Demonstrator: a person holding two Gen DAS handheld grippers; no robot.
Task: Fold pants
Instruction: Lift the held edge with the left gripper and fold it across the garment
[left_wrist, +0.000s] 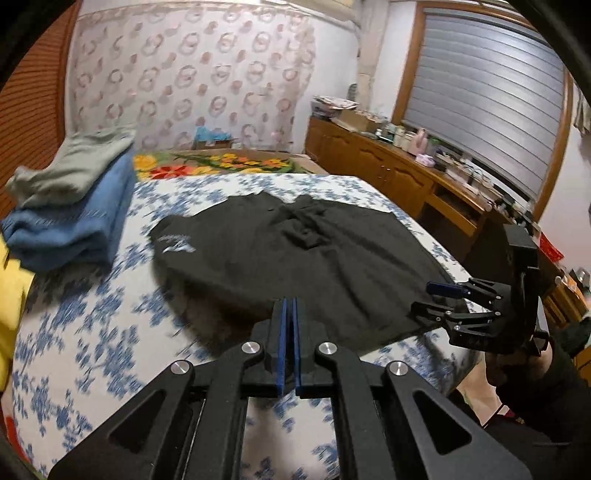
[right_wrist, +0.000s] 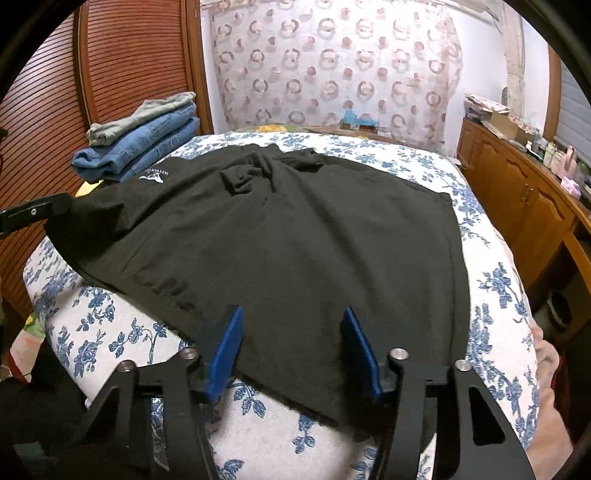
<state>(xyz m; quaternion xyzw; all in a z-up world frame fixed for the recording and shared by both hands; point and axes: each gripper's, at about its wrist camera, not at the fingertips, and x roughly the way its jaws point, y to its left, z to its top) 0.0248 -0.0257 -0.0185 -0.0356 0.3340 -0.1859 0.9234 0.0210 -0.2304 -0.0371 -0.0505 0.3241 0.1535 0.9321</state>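
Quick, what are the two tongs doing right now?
Left tongs: shut on the black pants.
Right tongs: open over the pants' edge, not gripping.

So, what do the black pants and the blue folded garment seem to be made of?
Black pants: probably soft matte cotton knit; no shine, limp creases. Blue folded garment: likely denim; faded blue, visible seams and stitching.
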